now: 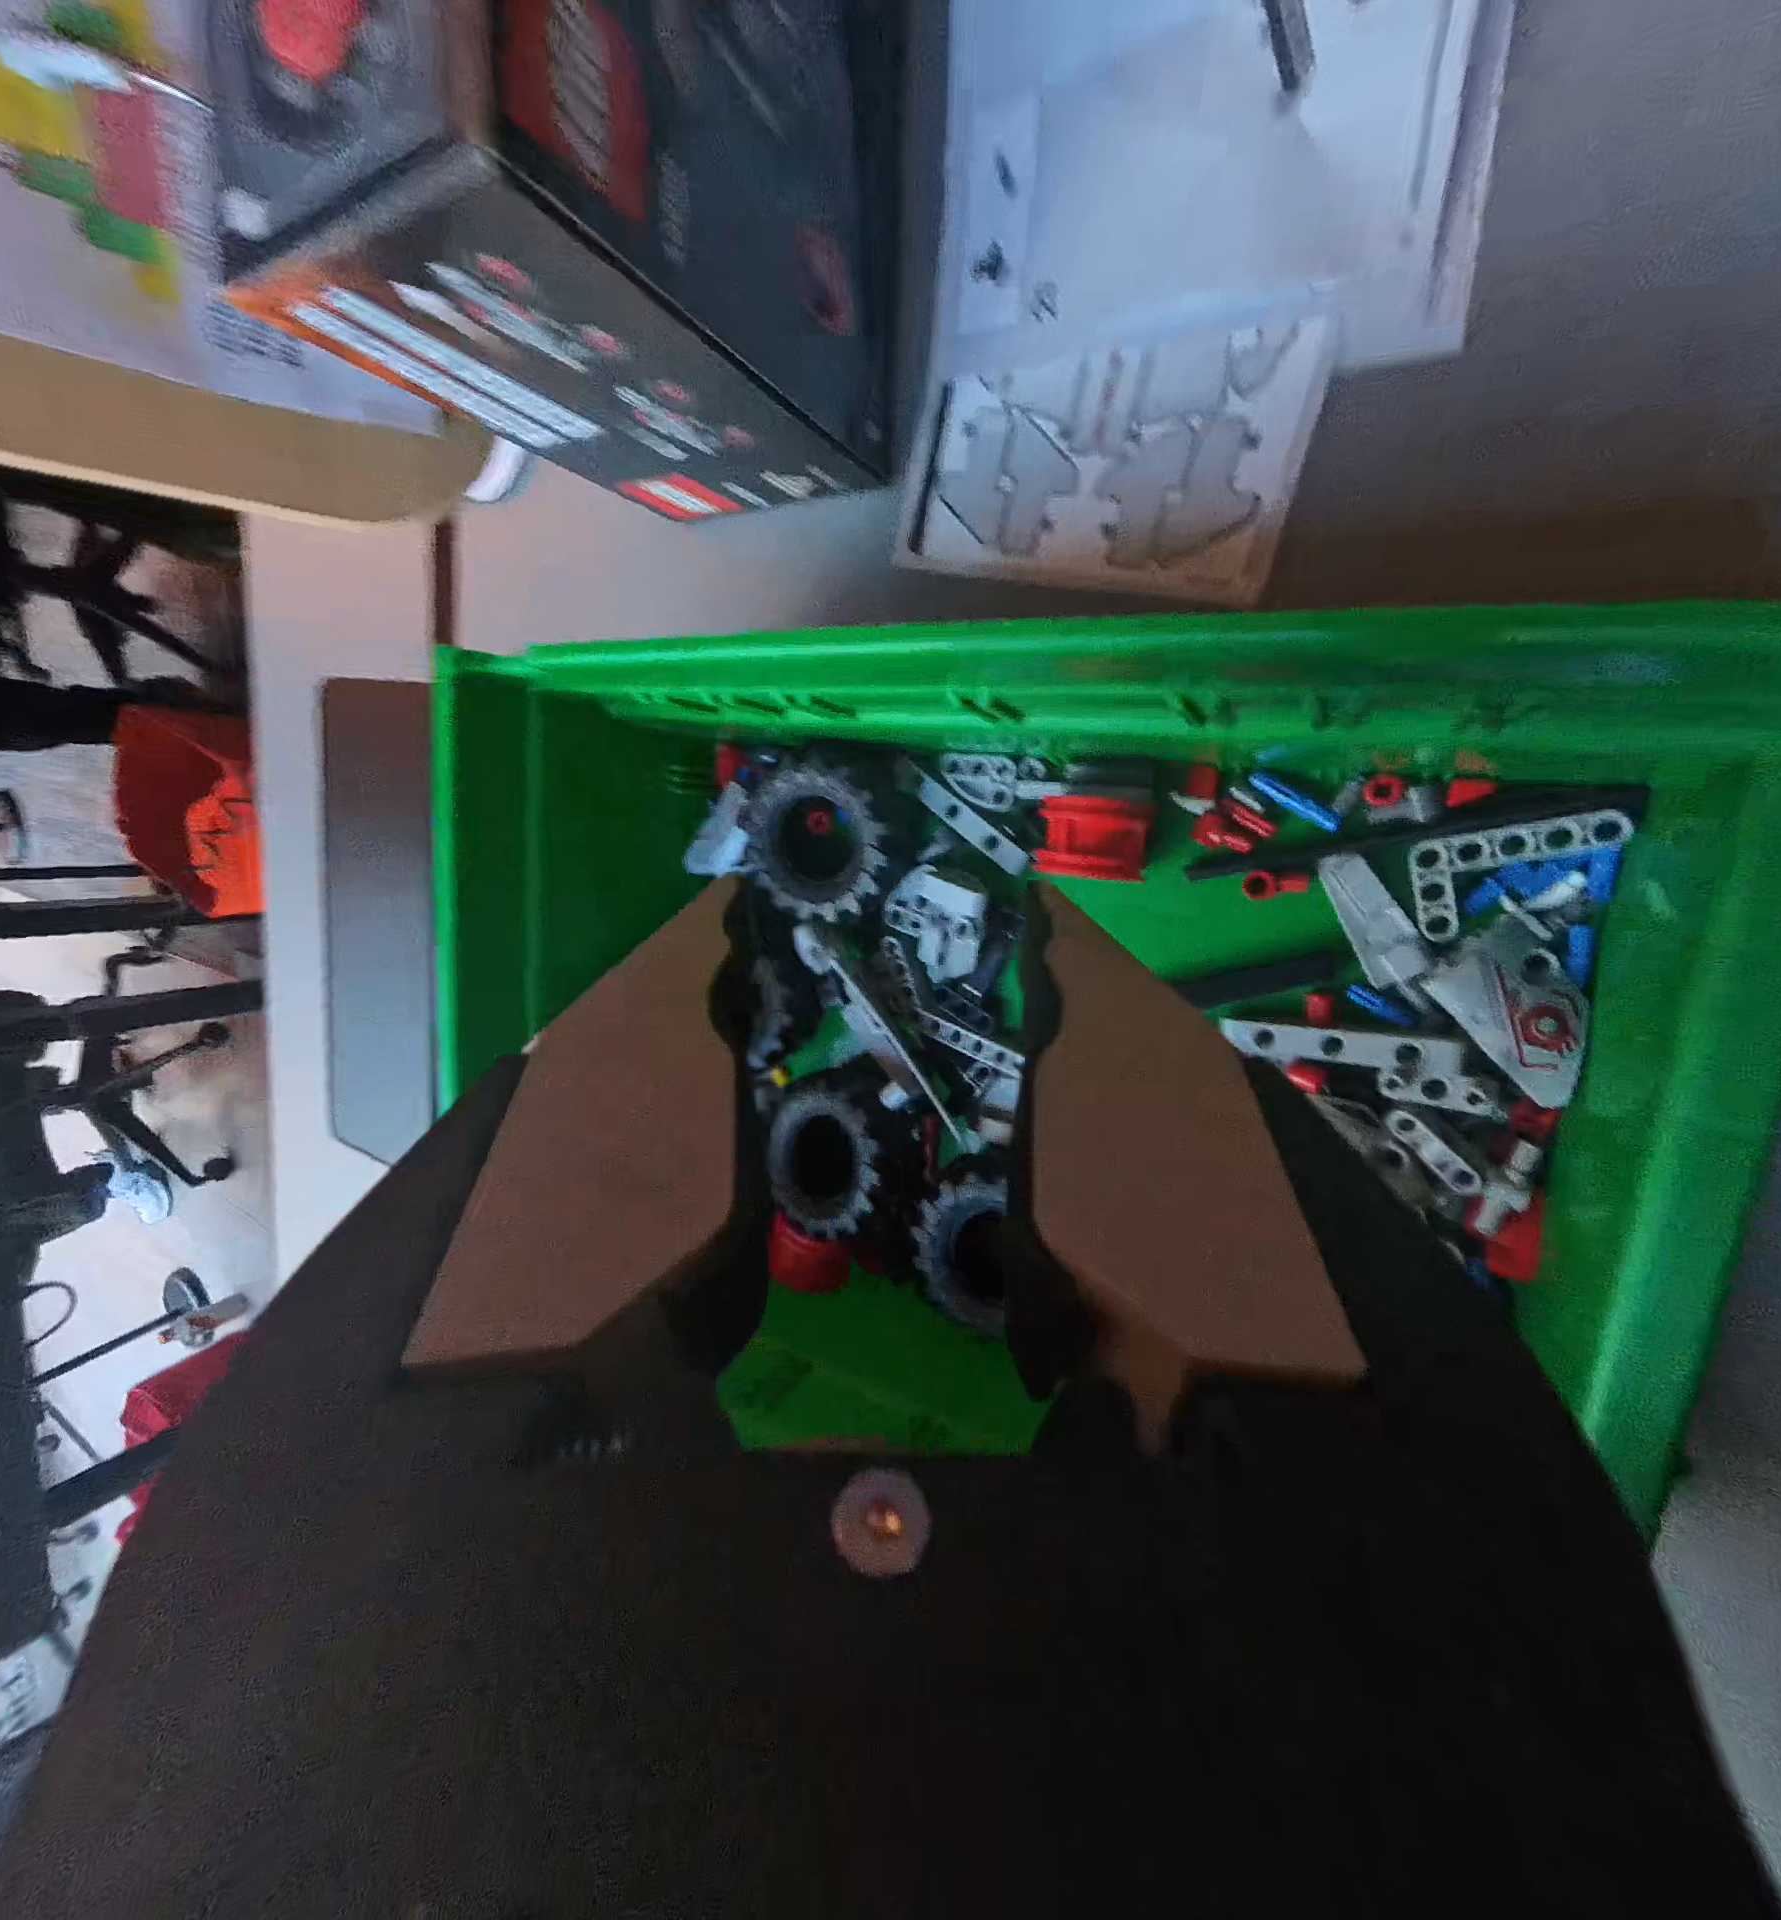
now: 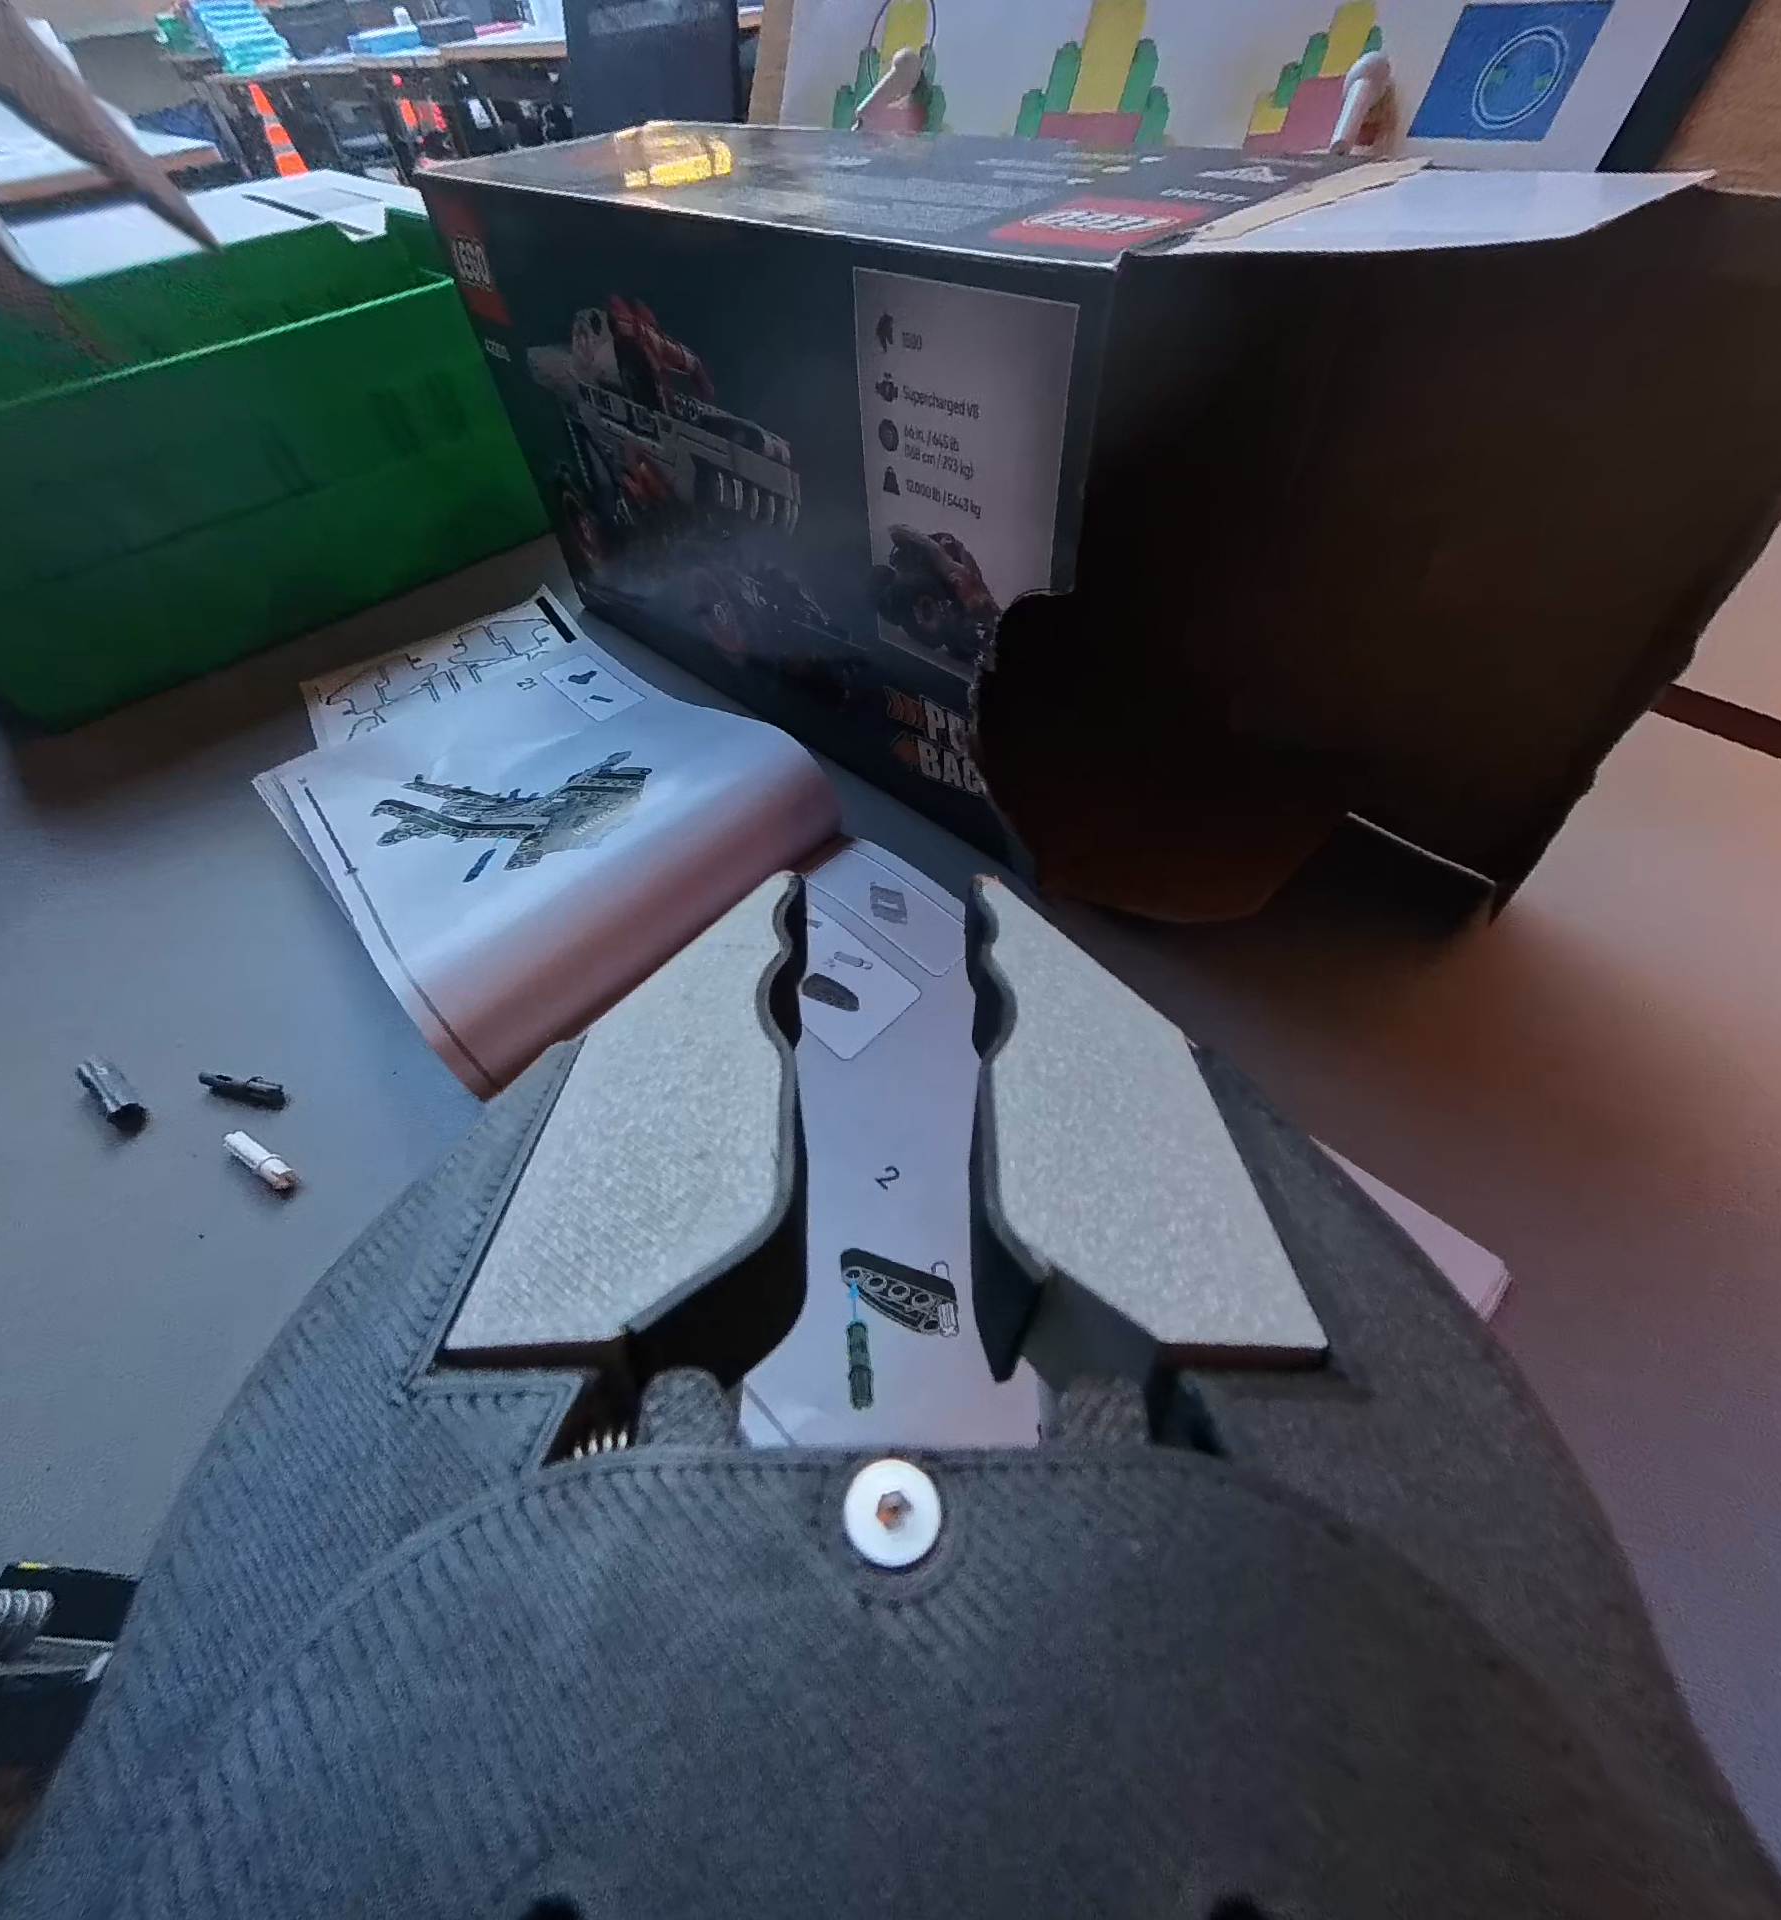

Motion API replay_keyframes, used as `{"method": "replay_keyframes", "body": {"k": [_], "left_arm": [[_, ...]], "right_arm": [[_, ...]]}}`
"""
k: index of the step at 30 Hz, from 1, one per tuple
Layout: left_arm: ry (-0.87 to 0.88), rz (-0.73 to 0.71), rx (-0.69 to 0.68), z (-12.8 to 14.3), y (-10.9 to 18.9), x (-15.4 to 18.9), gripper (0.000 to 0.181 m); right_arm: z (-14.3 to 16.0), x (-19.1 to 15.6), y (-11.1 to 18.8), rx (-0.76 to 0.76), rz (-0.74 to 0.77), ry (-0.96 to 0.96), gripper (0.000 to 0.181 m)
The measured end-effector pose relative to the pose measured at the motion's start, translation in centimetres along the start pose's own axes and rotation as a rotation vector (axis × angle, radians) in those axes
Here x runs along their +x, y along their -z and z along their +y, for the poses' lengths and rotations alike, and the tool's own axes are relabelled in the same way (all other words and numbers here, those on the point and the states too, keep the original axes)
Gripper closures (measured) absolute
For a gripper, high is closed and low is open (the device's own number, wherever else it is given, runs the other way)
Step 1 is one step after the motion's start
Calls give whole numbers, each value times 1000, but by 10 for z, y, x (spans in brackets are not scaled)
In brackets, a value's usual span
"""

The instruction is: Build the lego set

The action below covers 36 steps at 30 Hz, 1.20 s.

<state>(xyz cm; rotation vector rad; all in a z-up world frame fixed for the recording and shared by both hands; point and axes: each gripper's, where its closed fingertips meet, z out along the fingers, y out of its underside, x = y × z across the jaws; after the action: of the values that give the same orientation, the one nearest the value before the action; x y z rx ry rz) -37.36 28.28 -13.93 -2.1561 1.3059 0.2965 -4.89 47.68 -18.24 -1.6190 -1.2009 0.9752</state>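
Left wrist view: left gripper (image 1: 881, 914) hangs parted and empty over bin (image 1: 1696, 1091), hunting parts; right gripper (image 2: 881, 904) gapes empty above manual (image 2: 553, 883), lower centre.

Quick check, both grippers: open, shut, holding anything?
Left gripper: open, empty, over the loose pieces in the green bin.
Right gripper: open, empty, above the instruction booklet.
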Motion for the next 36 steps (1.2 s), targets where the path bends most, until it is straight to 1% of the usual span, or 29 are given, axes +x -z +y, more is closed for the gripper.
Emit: {"method": "replay_keyframes", "body": {"k": [1, 3, 5, 6, 8, 9, 10, 11, 12, 13, 14, 15, 16, 18, 20, 21, 23, 25, 26, 27, 28, 29, 30, 31, 32, 33, 34, 35, 36], "left_arm": [[23, -38, 34, -4, 6, -9, 133], [98, -159, 99, -12, 18, -35, 141], [241, -314, 213, -21, 32, -67, 160], [323, -372, 276, -26, 40, -79, 164], [474, -445, 401, -30, 63, -98, 159], [548, -437, 479, -34, 77, -102, 150], [615, -397, 558, -38, 90, -102, 151], [669, -360, 629, -41, 103, -100, 159], [689, -323, 690, -44, 114, -97, 155], [686, -287, 731, -46, 121, -91, 143], [686, -248, 736, -47, 123, -83, 133], [676, -173, 698, -48, 117, -70, 130], [674, -92, 623, -46, 106, -56, 128], [681, 12, 481, -41, 82, -33, 100], [706, 43, 417, -40, 67, -24, 96], [739, 30, 436, -42, 65, -28, 96], [831, -11, 602, -56, 78, -46, 97], [935, -54, 857, -69, 106, -69, 101], [939, -29, 974, -75, 121, -72, 100], [890, 44, 1072, -84, 136, -67, 91], [770, 189, 1166, -95, 153, -49, 83], [659, 315, 1228, -101, 167, -33, 103], [617, 351, 1206, -98, 166, -28, 110], [620, 306, 1103, -90, 151, -30, 117], [658, 232, 942, -75, 127, -34, 124], [660, 238, 770, -59, 104, -25, 131], [639, 301, 656, -48, 91, -9, 129], [645, 321, 594, -39, 83, 0, 130], [652, 298, 554, -30, 77, 3, 131]], "right_arm": [[0, -1, 0, 3, -5, 1, 154], [-1, -3, 0, 4, -17, 1, 153], [-1, -4, 0, 6, -30, 0, 154], [-2, -6, 0, 11, -41, -1, 154], [-3, -8, 0, 20, -65, -13, 154], [-4, -8, 1, 26, -75, -21, 154], [-5, -9, 2, 37, -83, -28, 154], [-7, -9, 3, 48, -89, -35, 154], [-8, -9, 4, 57, -95, -41, 154], [-9, -9, 5, 65, -101, -47, 154], [-10, -10, 6, 72, -107, -51, 154], [-11, -10, 6, 77, -112, -54, 154], [-11, -10, 6, 80, -116, -55, 154], [-12, -12, 7, 83, -123, -55, 154], [-12, -13, 7, 85, -125, -51, 155], [-13, -13, 7, 86, -126, -50, 155], [-13, -13, 7, 86, -126, -50, 155], [-13, -13, 8, 90, -123, -52, 155], [-13, -13, 8, 92, -122, -53, 155], [-13, -13, 9, 93, -121, -53, 155], [-13, -13, 9, 94, -121, -54, 155], [-13, -13, 10, 95, -122, -54, 155], [-13, -14, 10, 95, -122, -53, 155], [-13, -14, 10, 94, -122, -52, 155], [-13, -13, 10, 93, -121, -52, 155], [-13, -13, 10, 92, -121, -55, 155], [-12, -12, 9, 90, -120, -59, 155], [-12, -11, 9, 87, -117, -63, 155], [-11, -10, 10, 87, -112, -66, 155]]}}
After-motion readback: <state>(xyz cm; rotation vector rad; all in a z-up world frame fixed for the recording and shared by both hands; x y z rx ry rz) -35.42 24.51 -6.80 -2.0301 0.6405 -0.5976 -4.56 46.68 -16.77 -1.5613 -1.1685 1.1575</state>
